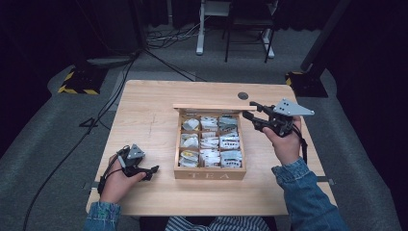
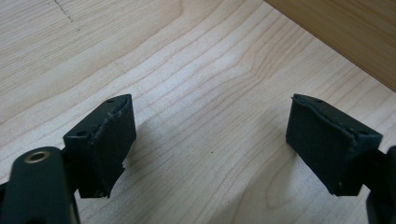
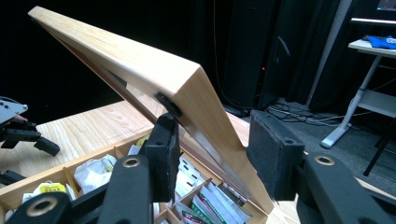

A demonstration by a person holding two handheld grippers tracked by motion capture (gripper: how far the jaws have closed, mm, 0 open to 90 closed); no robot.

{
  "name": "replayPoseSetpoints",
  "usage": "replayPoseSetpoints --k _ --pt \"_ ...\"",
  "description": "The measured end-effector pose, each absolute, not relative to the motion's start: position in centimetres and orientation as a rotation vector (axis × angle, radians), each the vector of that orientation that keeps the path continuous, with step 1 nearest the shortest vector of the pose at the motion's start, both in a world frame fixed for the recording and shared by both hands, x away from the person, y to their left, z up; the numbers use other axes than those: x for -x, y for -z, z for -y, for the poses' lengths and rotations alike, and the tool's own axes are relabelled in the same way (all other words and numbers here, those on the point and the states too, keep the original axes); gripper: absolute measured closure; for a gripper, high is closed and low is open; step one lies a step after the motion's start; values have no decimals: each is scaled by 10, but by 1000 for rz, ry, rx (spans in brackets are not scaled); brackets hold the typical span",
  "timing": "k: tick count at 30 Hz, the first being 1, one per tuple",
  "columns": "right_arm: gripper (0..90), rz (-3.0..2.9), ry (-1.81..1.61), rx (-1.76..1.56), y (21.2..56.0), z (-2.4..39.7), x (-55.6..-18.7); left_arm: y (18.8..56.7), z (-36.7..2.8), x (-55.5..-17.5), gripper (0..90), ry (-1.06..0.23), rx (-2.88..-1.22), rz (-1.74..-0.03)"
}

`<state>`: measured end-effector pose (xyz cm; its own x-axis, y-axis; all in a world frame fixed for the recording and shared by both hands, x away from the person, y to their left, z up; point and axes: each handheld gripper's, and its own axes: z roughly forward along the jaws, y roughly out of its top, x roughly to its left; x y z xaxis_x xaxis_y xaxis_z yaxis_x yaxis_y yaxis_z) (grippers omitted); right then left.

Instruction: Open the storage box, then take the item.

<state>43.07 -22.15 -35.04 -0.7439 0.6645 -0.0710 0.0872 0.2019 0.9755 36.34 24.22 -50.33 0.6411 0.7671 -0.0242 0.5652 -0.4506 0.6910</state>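
My right gripper (image 1: 250, 109) is up at the far right corner of the tea box (image 1: 210, 174), jaws nearly closed round the side edge of the raised lid (image 1: 214, 107). From the high view the lid is just a thin wooden strip along the box's back edge, so I can't judge the grip there. The right gripper view settles it: the lid (image 3: 135, 60) stands tilted up and back on its hinge, and its side edge sits between my two pads (image 3: 275, 154). The inner pad is against the inside face by a small dark fitting; the outer pad is right at the lid's outer face, but whether it's pressing I can't tell for sure. Same view shows the compartments below w/ tea bags (image 3: 95, 170), and my left gripper (image 3: 28, 135) far off on the table.

The high view gives the layout: box mid-table, the word TEA on its front wall, nine compartments in a 3x3 grid, all w/ tea bags (image 1: 210, 142). My left gripper (image 1: 151, 171) rests low on the table (image 1: 144, 101), front left of the box and apart from it.

The left gripper view adds what the others don't: its pads (image 2: 112, 140) stand wide apart, nothing between them but bare tabletop (image 2: 205, 93), w/ a darker strip of the box wall (image 2: 345, 32) at the top right corner.
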Motion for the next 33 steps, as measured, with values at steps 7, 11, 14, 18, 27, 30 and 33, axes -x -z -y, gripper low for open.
replayPoseSetpoints --k 7,11,14,18,27,30,33 --pt "541 -2000 -1567 -705 351 221 -428 501 -240 -366 219 -348 -2171 -1036" --pt "539 -1998 -1566 -704 352 221 -427 496 -238 -367 221 -350 -2171 -1020" --pt "537 -2002 -1564 -706 353 221 -426 486 -235 -367 222 -359 -2151 -998" --pt "537 -1998 -1562 -706 353 221 -425 475 -231 -365 226 -365 -2131 -968" --pt "537 -2004 -1555 -709 353 221 -423 448 -214 -358 233 -379 -2094 -868" --pt "535 -2004 -1556 -705 354 221 -423 430 -201 -354 235 -387 -2075 -802" --pt "535 -2004 -1555 -706 354 221 -423 423 -195 -352 240 -377 -2061 -773"
